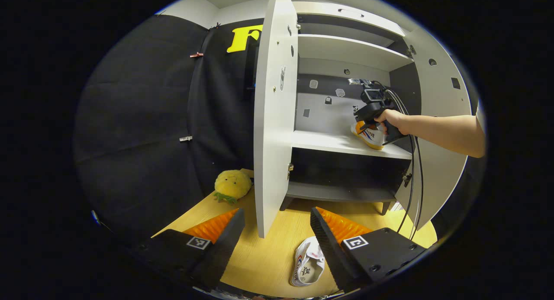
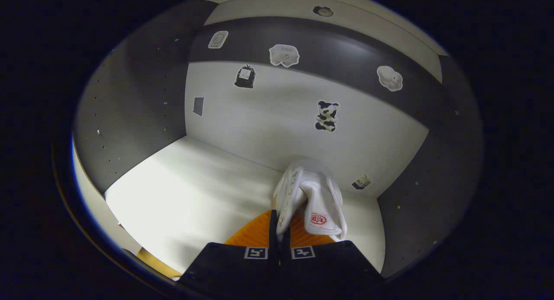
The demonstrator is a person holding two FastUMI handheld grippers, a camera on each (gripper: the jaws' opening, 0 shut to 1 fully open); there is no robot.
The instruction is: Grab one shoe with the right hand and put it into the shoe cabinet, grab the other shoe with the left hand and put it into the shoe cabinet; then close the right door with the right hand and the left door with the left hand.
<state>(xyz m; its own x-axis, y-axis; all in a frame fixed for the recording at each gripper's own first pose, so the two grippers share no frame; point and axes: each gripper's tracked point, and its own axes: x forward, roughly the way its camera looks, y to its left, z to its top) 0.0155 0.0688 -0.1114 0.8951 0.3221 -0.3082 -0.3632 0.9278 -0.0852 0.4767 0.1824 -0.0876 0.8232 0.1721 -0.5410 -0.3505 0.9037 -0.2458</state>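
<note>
In the left gripper view, my left gripper [image 1: 277,230] hangs open above the wooden floor, with a white shoe [image 1: 308,263] lying on its side just below its right finger. The shoe cabinet [image 1: 346,140] stands ahead with both doors open. Farther off, a hand holds my right gripper [image 1: 365,120] at the middle shelf, shut on the other white shoe [image 1: 370,135], which rests at the shelf's right end. In the right gripper view, my right gripper [image 2: 280,230] is shut on that shoe's [image 2: 311,196] upper edge inside the shelf compartment [image 2: 186,196].
The left door [image 1: 272,118] juts toward me, its edge close in front of my left gripper. A yellow plush toy [image 1: 232,185] sits on the floor left of the door. The right door [image 1: 441,118] stands open behind the arm. A cable [image 1: 411,179] hangs from the right gripper.
</note>
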